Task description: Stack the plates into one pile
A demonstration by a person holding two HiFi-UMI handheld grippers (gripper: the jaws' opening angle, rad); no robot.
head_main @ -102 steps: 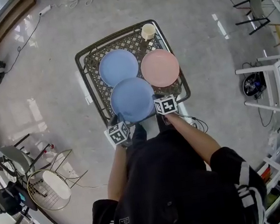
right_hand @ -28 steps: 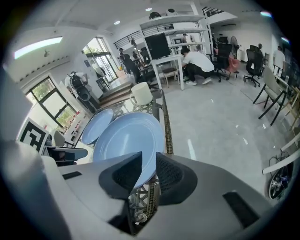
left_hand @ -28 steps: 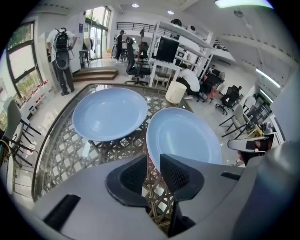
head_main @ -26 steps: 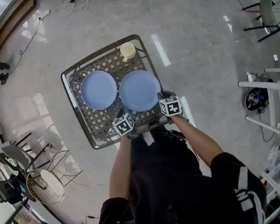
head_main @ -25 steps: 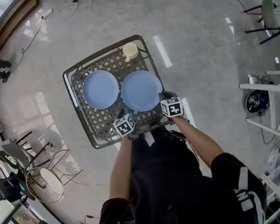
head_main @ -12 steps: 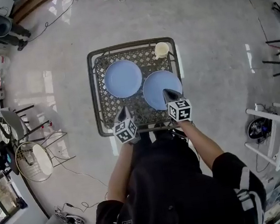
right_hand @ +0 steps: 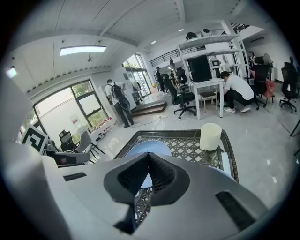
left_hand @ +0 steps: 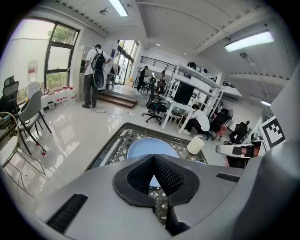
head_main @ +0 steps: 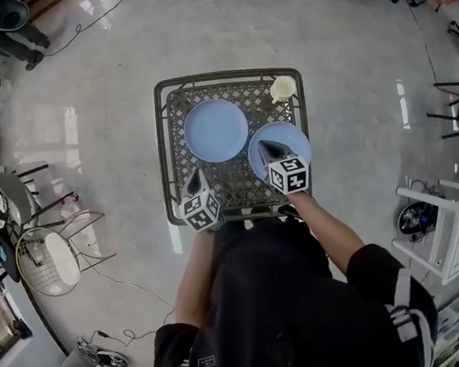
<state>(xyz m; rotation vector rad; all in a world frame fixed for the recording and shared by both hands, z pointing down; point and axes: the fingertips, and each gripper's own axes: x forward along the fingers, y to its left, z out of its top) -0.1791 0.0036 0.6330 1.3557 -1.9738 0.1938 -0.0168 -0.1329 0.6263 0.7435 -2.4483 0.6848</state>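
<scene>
Two blue plates are laid flat on the table [head_main: 162,145]: left blue plate [head_main: 215,130] toward the far middle, right blue plate [head_main: 292,136] at the right side, nearer the person. They are set side by side, neither on the other (rims very close; contact can't be confirmed). A cream cup [head_main: 283,89] is stood upright at the far right corner, just beyond the right blue plate.

Right tool [head_main: 266,147] is seen over the right blue plate in the head view, tips aimed away from the person and downward. Whether the plate is touched can't be told. In the right gripper view the jaws are closed together with nothing clamped between them. The left blue plate and the cup are framed beyond the tips.

Left tool [head_main: 196,175] is held over the near-left part of the lattice top, clear of both plates. Its jaws are pressed together and empty. The left blue plate is lined up past the tips in the left gripper view.

The table is a dark metal lattice top, set on a glossy pale floor [head_main: 104,111]. A person [head_main: 279,314] in black is stood at its near edge. Chairs, desks and other people are seen further out.
</scene>
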